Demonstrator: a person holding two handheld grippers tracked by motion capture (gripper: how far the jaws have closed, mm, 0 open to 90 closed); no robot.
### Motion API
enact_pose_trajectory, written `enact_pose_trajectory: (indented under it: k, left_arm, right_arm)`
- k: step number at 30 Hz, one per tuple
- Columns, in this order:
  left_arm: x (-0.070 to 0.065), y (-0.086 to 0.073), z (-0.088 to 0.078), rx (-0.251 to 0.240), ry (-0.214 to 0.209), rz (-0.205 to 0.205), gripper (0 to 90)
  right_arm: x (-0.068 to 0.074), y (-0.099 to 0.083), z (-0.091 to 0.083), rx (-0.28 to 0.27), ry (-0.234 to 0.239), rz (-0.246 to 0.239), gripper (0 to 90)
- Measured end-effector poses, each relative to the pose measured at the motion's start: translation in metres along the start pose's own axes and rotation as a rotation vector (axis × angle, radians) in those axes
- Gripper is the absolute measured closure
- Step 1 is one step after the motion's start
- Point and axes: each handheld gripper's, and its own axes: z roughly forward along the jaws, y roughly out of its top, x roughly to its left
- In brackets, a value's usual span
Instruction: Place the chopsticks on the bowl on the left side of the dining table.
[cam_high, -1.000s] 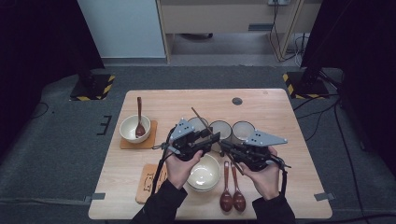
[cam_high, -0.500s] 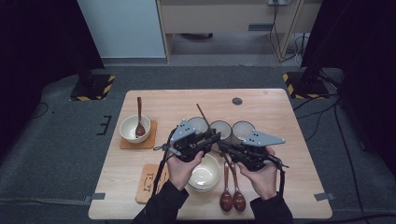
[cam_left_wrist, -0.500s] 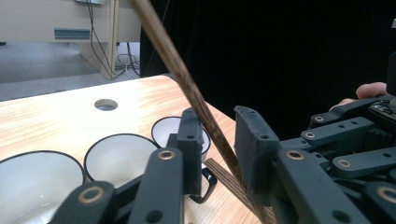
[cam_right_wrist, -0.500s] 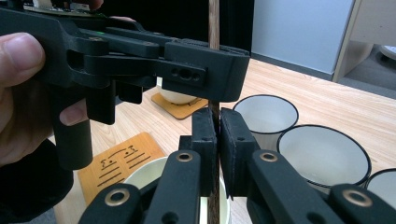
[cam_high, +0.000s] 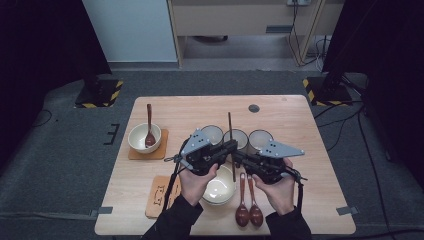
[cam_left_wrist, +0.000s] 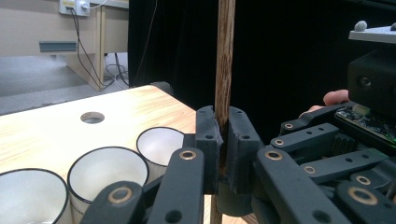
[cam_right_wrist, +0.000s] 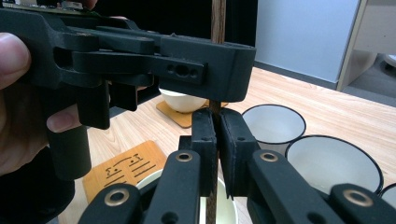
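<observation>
Grey carpet surrounds your wooden worktop (cam_high: 300, 120), with dark curtains to either side and a pale cabinet at the far wall. You hold both tools close together over the middle of it, above a white bowl (cam_high: 219, 191) that sits near your edge. Your left gripper (cam_high: 231, 149) has just been closing its jaws, and in the left gripper view they are pressed on a thin wooden stick (cam_left_wrist: 225, 60) that stands upright between them and rises out of the top of that view. Your right gripper (cam_high: 239, 159) meets it from the other side; in the right gripper view its jaws are clamped on the same stick (cam_right_wrist: 216, 18) lower down, just beneath the left tool's jaws, so both tools grip the one stick at once. From the high view the stick (cam_high: 230, 127) points away from you over a row of three white cups (cam_high: 236, 136) with dark rims, which stand side by side just beyond the tools. Two dark wooden spoons (cam_high: 248, 210) lie next to each other on the worktop just to the right of the white bowl. To the left of that bowl lies a wooden coaster (cam_high: 159, 194) with a dark drawing on it. Farther left and back, a second bowl (cam_high: 142, 136) rests on its own coaster and has a brown spoon (cam_high: 149, 122) standing in it. A small round hole (cam_high: 254, 108) shows in the worktop toward the far edge.
</observation>
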Motion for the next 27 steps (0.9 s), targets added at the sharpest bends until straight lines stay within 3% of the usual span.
enact_pose_trajectory:
  k: [3, 10, 19, 25, 27]
  left_arm:
    - [0.001, 0.001, -0.001, 0.000, 0.001, 0.007, 83.9]
    - [0.010, 0.003, -0.010, -0.011, 0.039, 0.018, 83.9]
    - [0.027, 0.007, -0.034, -0.033, 0.086, 0.003, 83.9]
    - [0.038, 0.010, -0.050, -0.046, 0.117, -0.001, 83.9]
    - [0.042, 0.010, -0.056, -0.045, 0.127, -0.001, 83.9]
  right_arm:
    - [-0.001, -0.001, 0.000, -0.007, 0.006, 0.007, 82.6]
    - [-0.008, -0.004, -0.006, -0.037, 0.013, 0.049, 66.8]
    - [-0.026, -0.006, -0.022, -0.061, -0.117, 0.053, 47.8]
    - [-0.039, -0.011, -0.032, -0.058, -0.192, 0.044, 41.4]
    - [-0.042, -0.013, -0.036, -0.070, -0.205, 0.064, 39.4]
